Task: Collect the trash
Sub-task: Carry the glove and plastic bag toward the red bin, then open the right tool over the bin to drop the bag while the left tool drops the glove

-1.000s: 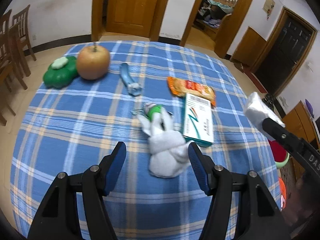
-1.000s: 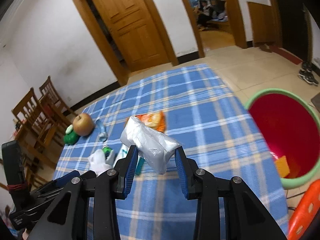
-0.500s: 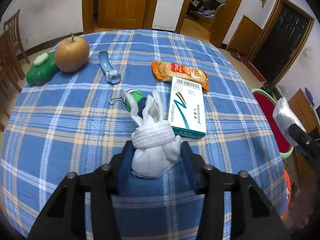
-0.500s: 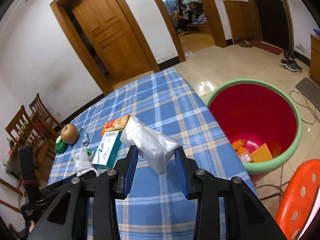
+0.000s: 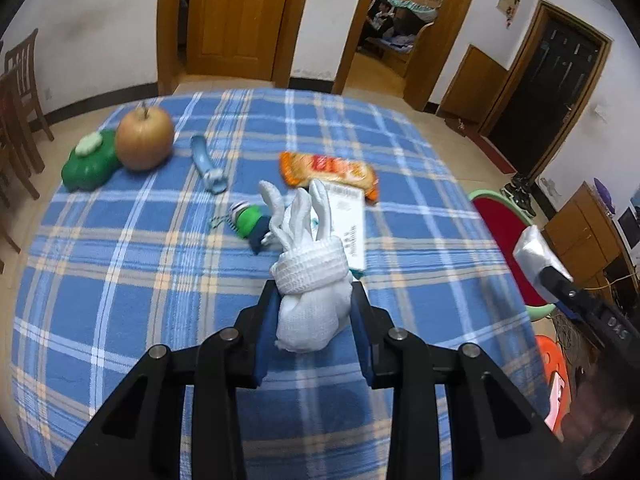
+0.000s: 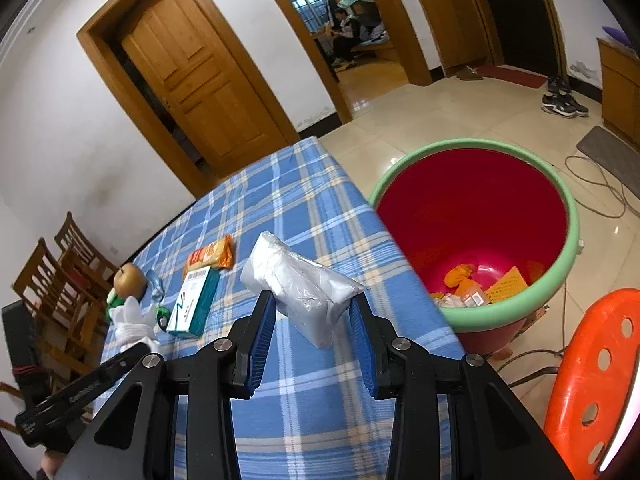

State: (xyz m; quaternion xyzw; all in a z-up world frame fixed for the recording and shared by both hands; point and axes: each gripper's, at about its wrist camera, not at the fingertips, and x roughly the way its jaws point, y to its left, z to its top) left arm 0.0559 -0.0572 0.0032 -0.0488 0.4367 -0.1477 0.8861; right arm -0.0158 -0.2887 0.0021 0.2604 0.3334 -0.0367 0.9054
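The crumpled white cloth glove (image 5: 310, 300) is being clamped by the closing left gripper (image 5: 314, 322), while the silver foil packet (image 6: 300, 284) is held gripped in the right gripper (image 6: 314, 322) near the green-rimmed red bin (image 6: 560, 264), evidently for dropping in.

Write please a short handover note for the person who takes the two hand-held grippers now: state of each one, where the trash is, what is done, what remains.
Left hand-held gripper: jaws closing on the white glove bundle between them, over the table.
Right hand-held gripper: shut on the silver packet, near the table edge beside the red bin.
Done: some trash already lies in the bin.
Left: drop the packet and the glove in the bin; the orange wrapper and the white-green box are on the table.
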